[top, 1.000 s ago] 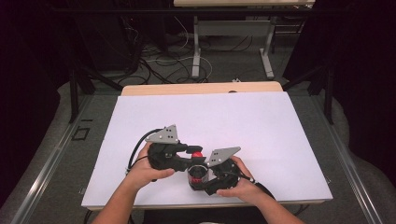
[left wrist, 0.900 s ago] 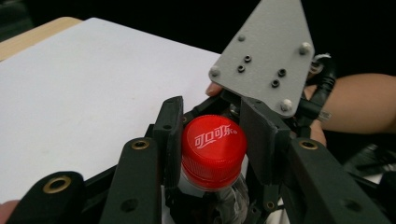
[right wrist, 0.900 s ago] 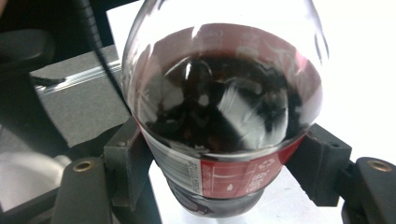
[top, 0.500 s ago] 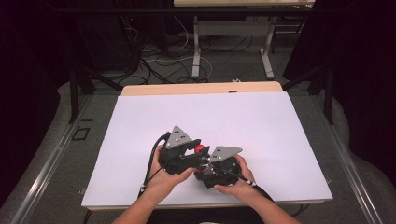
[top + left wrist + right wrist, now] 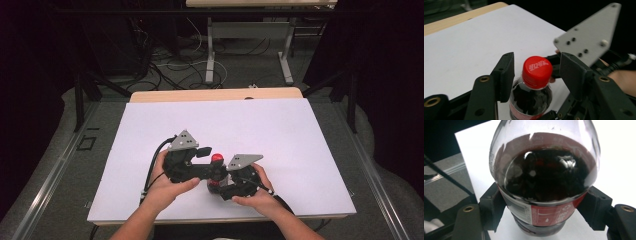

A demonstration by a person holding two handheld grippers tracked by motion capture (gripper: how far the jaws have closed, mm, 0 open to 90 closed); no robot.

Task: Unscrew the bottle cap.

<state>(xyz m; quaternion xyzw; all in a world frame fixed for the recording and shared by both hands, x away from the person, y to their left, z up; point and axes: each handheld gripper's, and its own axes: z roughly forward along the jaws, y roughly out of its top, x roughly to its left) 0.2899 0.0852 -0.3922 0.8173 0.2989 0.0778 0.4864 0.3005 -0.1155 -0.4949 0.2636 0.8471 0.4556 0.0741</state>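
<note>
Left gripper view: left gripper jaws, just opening, flank the red cap untouched (bottle pinched by right gripper at six o'clock).

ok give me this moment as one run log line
right claw: shut on cola bottle body | left claw: jaws just opened, either side of red cap, not pressing | bottle upright on white table | cap on

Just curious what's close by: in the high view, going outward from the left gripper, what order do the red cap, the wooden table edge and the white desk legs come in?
1. Red cap, just beside the left gripper, at its tip.
2. Wooden table edge, at the far side of the white sheet.
3. White desk legs, on the floor beyond.
</note>
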